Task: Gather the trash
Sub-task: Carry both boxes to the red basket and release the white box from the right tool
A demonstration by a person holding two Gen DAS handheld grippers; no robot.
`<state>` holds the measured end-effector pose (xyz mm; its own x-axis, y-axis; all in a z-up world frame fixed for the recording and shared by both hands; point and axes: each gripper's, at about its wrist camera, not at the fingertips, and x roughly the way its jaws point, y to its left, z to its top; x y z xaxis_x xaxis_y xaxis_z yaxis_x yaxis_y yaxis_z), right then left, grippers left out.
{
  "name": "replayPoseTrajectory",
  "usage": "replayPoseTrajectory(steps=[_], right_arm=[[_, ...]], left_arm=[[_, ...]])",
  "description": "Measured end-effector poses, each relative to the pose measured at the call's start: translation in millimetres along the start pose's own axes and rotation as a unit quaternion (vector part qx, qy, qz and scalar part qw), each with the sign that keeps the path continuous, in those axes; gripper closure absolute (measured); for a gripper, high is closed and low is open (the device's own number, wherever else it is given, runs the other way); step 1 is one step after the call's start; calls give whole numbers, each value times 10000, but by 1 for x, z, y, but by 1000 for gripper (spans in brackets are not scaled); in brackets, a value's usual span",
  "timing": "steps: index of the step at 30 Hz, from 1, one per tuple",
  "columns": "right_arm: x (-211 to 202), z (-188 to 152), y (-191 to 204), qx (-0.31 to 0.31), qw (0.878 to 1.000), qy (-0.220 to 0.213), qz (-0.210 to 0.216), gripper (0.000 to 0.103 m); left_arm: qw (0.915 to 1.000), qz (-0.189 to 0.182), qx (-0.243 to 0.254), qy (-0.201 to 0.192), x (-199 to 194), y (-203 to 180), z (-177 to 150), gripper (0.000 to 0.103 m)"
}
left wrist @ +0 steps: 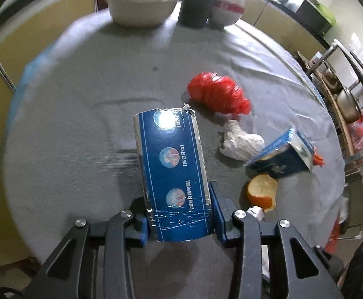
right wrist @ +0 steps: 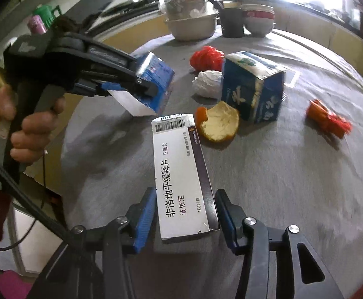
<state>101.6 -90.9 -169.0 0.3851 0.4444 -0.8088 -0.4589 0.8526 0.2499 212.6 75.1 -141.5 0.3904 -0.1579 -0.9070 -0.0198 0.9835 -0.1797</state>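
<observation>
My left gripper is shut on a long blue toothpaste box and holds it above the grey table; it also shows in the right wrist view. My right gripper has its pads on both sides of a white medicine box, which points away from me; the box looks gripped. On the table lie a red plastic bag, a crumpled white tissue, an open blue carton, an orange peel and a small orange-red wrapper.
The round table has a grey cloth. At its far edge stand a white basin, a dark cup and stacked bowls. A rack with pots stands to the right.
</observation>
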Motion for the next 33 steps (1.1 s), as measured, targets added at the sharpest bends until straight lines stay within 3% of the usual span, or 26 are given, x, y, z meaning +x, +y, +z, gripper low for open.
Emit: replayPoseTrajectory(steps=[6, 11, 19, 33], right_arm=[[-48, -30, -16, 647, 9964, -440, 317, 51], [-92, -55, -42, 1329, 9865, -930, 212, 51], [-149, -80, -85, 2174, 9641, -1523, -27, 51], [-213, -118, -109, 2632, 9404, -2127, -344, 51]], left_arm=[[9958, 381, 540, -638, -50, -23, -35, 61], [9894, 439, 1044, -908, -68, -63, -55, 61], [9653, 700, 2111, -1372, -91, -139, -89, 61], [9362, 755, 2887, -1856, -115, -209, -116, 61]])
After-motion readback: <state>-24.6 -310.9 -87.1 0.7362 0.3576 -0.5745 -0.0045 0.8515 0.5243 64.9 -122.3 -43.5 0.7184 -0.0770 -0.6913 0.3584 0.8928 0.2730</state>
